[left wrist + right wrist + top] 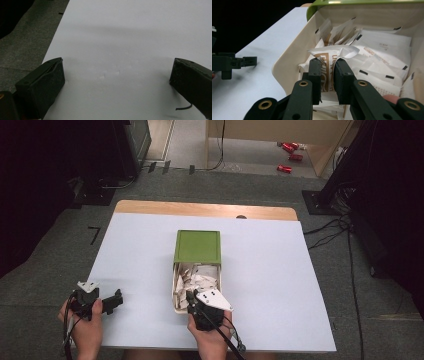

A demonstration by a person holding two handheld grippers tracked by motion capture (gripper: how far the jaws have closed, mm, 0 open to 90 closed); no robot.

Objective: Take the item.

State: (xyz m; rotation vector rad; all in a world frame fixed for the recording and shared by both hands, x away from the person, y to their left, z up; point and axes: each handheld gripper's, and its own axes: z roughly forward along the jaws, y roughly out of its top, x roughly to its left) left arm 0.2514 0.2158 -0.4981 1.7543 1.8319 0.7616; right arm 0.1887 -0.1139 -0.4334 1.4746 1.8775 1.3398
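Observation:
A cream box with a green lid slid halfway back stands at the table's middle. Several white paper packets fill its uncovered near half. My right gripper reaches into the box's near end and is shut on one white packet with brown print, which is pinched upright between the jaws. My left gripper rests low over the white table at the front left, open with nothing between its jaws.
The white table sheet has free room on both sides of the box. A wooden strip runs along the far edge. Grey floor, cables and red items lie beyond.

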